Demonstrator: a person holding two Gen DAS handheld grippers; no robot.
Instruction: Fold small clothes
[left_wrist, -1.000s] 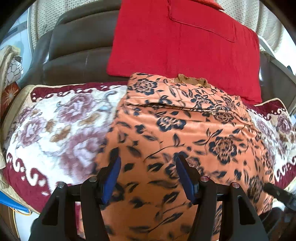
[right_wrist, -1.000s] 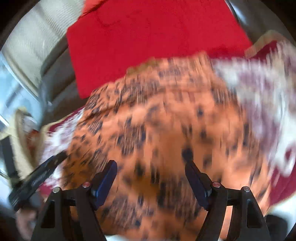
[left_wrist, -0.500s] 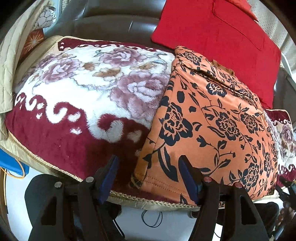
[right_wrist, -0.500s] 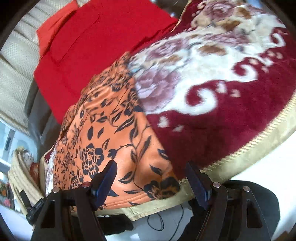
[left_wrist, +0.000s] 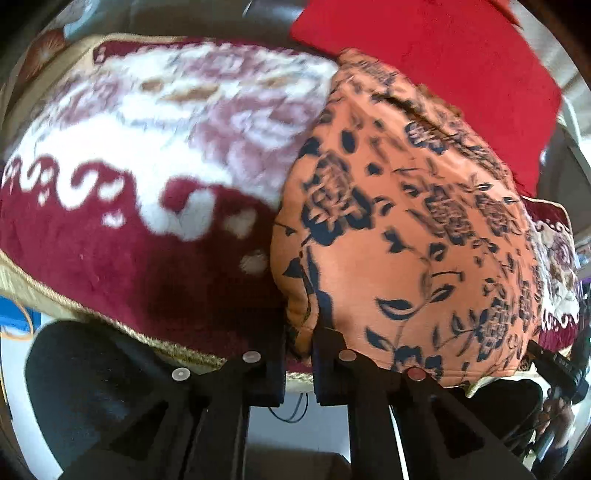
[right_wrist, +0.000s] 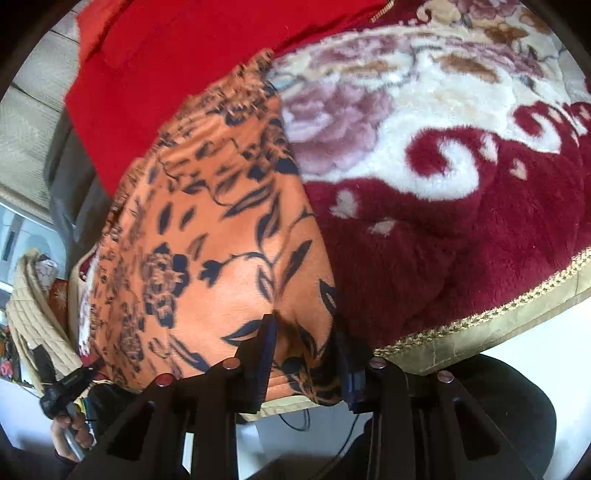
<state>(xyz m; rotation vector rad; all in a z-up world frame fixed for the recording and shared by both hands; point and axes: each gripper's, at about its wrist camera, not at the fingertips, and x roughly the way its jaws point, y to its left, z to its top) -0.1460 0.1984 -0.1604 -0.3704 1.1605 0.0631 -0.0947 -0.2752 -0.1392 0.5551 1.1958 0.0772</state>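
Observation:
An orange garment with a dark floral print (left_wrist: 406, 240) lies spread on a plush maroon and white floral blanket (left_wrist: 129, 184). My left gripper (left_wrist: 299, 343) is shut on the garment's near left corner at the blanket's front edge. In the right wrist view the same garment (right_wrist: 207, 240) shows, and my right gripper (right_wrist: 306, 350) is closed on its near right corner, with a fold of cloth bunched between the fingers. The far end of the garment reaches a red cushion (left_wrist: 443, 74).
The blanket (right_wrist: 461, 184) covers a dark leather seat (left_wrist: 177, 22) and has a gold braided front edge (right_wrist: 480, 325). The red cushion (right_wrist: 166, 74) leans against the backrest. Cables hang below the seat front. The other gripper and hand show at lower left (right_wrist: 66, 398).
Both grippers have moved in to the garment's near corners and closed on them; half a second ago both were open just short of the hem.

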